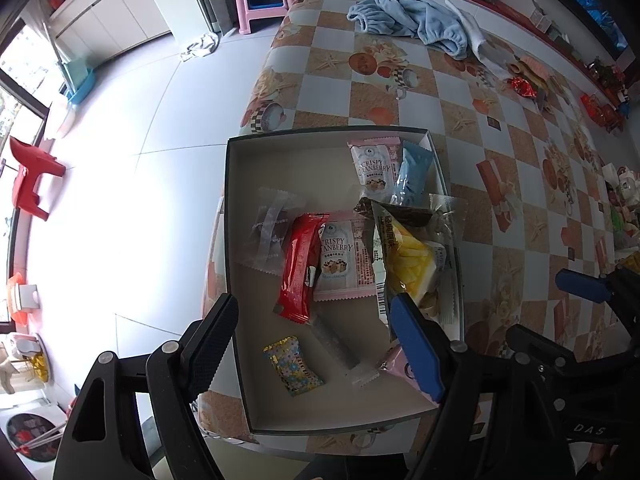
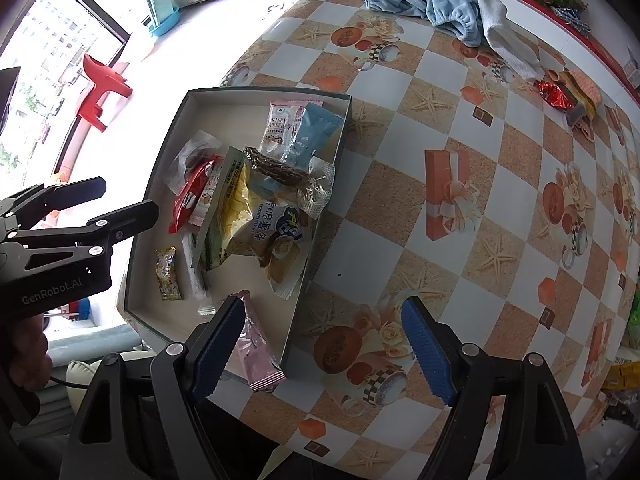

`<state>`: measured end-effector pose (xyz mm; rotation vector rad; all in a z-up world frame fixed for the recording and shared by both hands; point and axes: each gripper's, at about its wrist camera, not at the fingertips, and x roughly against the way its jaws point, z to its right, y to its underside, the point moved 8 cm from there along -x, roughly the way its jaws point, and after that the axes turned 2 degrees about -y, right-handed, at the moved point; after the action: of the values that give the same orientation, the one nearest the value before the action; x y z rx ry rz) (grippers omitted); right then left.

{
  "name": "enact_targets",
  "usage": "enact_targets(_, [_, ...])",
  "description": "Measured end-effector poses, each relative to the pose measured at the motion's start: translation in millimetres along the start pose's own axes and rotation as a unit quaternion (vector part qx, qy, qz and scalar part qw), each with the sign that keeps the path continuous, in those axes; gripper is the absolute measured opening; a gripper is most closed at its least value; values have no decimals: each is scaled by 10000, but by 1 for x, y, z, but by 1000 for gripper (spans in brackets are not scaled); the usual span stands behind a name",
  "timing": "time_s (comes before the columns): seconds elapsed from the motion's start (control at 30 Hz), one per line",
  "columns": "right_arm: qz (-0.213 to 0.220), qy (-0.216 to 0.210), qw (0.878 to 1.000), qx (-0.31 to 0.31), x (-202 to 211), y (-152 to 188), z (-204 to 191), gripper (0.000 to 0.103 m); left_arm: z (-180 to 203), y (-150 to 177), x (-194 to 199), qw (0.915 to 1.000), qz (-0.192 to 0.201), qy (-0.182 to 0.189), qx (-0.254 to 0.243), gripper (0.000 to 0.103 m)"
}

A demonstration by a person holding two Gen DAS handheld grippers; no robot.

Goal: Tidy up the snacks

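A shallow dark-rimmed box (image 1: 234, 240) sits at the table's near left corner and holds several snacks. Among them are a red packet (image 1: 300, 268), two pink cranberry packets (image 1: 340, 258), a blue packet (image 1: 414, 172), a yellow chip bag (image 1: 408, 260) and a gold candy (image 1: 294, 364). My left gripper (image 1: 316, 300) hangs open above them, gripping nothing. A pink packet (image 2: 260, 352) leans over the box's near rim (image 2: 320, 204). Just right of that corner, my right gripper (image 2: 324, 308) stands open over bare tablecloth, with its left pad (image 2: 218, 348) beside the pink packet.
A red wrapper (image 2: 554, 94) and more small snacks lie at the table's far right. A blue cloth (image 2: 432, 0) and a white towel (image 2: 504, 40) lie at the back. More packets (image 2: 626, 372) show at the right edge. Stools stand on the floor to the left.
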<state>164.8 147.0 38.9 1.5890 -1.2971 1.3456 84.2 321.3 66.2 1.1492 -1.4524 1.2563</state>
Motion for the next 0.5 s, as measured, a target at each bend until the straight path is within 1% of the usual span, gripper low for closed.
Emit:
enact_targets(0.37, [14, 36, 10000, -54, 1, 3, 0, 82, 3, 1, 1, 10000, 23, 68, -3, 81])
enact_targets(0.5, [22, 71, 9999, -107, 3, 6, 3, 82, 0, -3, 6, 9998, 181, 76, 84, 82])
